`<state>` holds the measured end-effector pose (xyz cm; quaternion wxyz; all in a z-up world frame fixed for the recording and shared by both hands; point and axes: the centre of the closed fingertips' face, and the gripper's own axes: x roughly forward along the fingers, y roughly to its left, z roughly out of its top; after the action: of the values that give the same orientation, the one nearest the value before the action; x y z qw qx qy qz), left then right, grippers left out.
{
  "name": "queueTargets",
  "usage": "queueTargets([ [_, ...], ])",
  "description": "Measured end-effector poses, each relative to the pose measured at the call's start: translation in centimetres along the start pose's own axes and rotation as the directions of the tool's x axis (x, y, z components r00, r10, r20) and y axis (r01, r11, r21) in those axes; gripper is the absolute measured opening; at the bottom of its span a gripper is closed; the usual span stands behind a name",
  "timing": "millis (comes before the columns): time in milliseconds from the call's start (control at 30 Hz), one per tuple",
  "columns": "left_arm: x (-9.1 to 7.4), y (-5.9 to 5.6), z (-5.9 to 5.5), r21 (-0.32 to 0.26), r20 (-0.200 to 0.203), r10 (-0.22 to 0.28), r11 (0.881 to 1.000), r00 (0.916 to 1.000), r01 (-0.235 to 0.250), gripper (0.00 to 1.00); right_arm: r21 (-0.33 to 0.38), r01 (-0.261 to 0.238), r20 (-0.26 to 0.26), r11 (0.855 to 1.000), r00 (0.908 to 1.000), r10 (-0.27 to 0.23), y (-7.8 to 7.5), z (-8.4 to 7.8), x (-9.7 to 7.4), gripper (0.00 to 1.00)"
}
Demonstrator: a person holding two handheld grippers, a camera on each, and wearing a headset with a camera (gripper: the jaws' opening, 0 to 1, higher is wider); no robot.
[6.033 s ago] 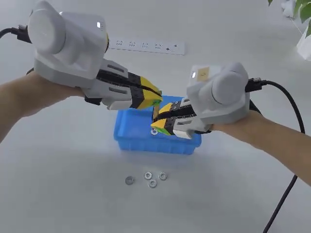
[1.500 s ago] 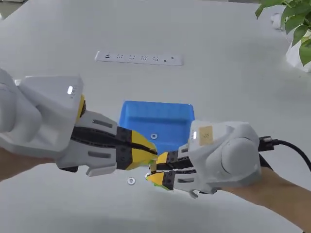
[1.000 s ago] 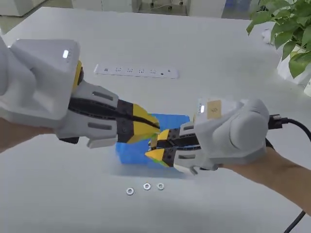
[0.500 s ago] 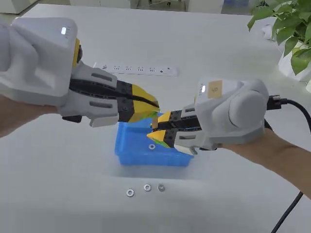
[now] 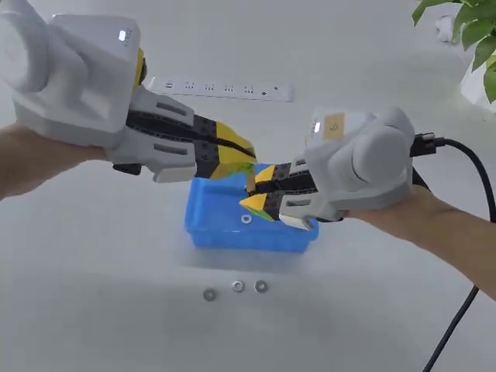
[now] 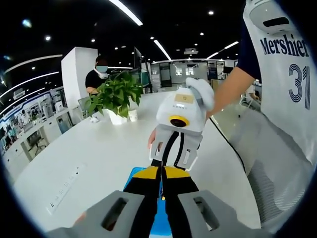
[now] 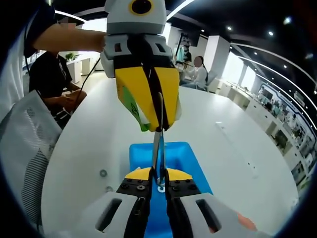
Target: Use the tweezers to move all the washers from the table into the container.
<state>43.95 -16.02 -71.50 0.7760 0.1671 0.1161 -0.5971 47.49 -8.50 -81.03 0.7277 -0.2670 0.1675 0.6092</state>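
Both grippers hover over the blue container [image 5: 203, 225], tips nearly meeting. My left gripper [image 5: 249, 157] comes in from the upper left, shut on the top of thin metal tweezers [image 7: 157, 144]. Lower down, my right gripper [image 5: 249, 200] is shut on the tweezers' blades. In the right gripper view a washer [image 7: 161, 189] sits at the tweezers' tip over the container [image 7: 183, 158]; I cannot tell whether it is held or lying inside. One washer [image 5: 246, 220] lies on the container floor. Three washers [image 5: 238, 287] rest in a row on the table in front of the container.
A white power strip [image 5: 225, 89] lies at the back of the white table [image 5: 93, 294]. A potted plant [image 5: 469, 23] stands at the far right corner. The right gripper's black cable [image 5: 457, 310] trails down the right side. People sit at desks beyond the table.
Both grippers rose with the tweezers from the washers on the table to above the container. Four washers lay on the table six seconds ago; three lie there now.
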Motion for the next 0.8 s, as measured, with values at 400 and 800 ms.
queueTargets([
  [400, 1.4, 0.8, -1.5, -0.054, -0.011, -0.007, 0.999, 0.9999, 0.007, 0.06, 0.053, -0.032, -0.028, 0.998, 0.9991, 0.033, -0.1, -1.9, 1.7, 0.11],
  [800, 1.6, 0.4, -2.0, -0.088, -0.023, -0.016, 0.996, 0.9996, 0.014, 0.06, 0.114, -0.049, -0.037, 0.992, 0.9979, 0.053, 0.0, -3.2, 2.4, 0.11],
])
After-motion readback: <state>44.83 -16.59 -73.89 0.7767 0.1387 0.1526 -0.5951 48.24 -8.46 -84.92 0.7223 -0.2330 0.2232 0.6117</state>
